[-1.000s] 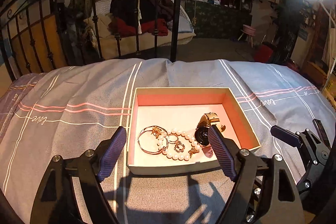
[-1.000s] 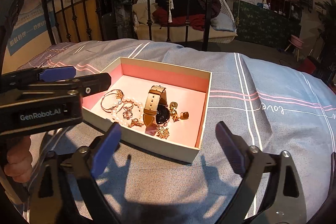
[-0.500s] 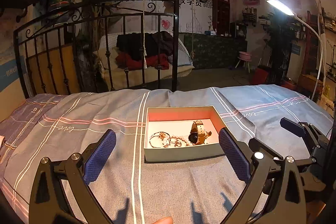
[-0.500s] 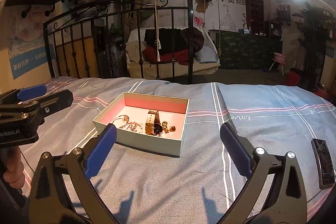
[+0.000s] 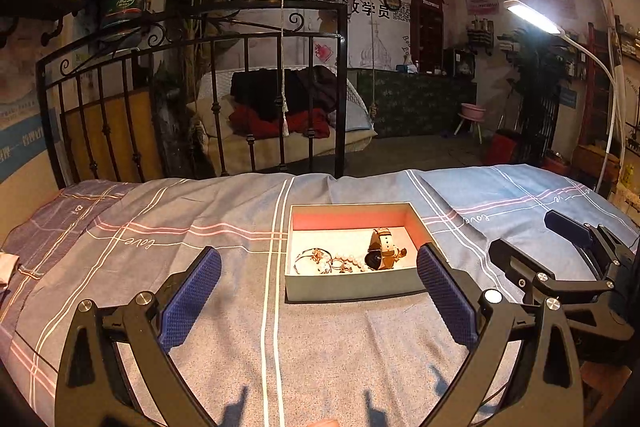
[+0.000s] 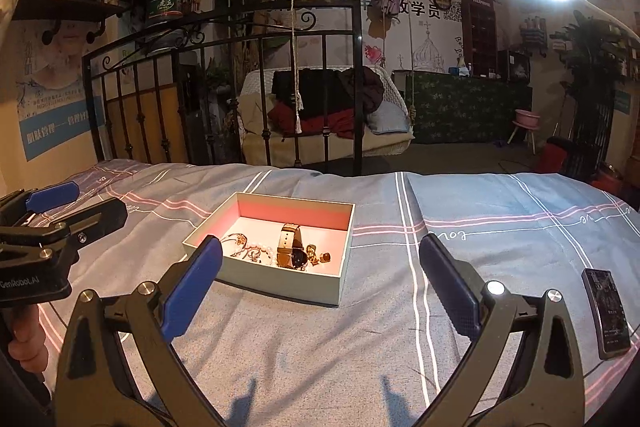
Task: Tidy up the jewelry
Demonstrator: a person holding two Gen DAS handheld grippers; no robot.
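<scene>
All the jewelry sits in one open box [image 5: 352, 287] on the bed cover [image 5: 200, 247], so the pieces stay corralled instead of sinking into the soft fabric. Looks like the sorting is mostly done.

Ahead of the left gripper [image 5: 318, 293], just past the tips: box, with watch [image 5: 380, 251] nearer the right pad, gold bangle [image 5: 312, 259] and pearl bracelet [image 5: 352, 261] more central. Watch lies on its side, strap curled.

Small charms by the watch [image 6: 318, 255] — earrings or pendants, too small to call.

Left gripper: jaws spread fully, nothing between them, touching nothing.
Right gripper [image 6: 320, 279]: also spread wide, empty, box ahead and slightly left of centre. Dark remote-like slab [image 6: 606, 311] lies outside its right finger, well apart from the box.
</scene>
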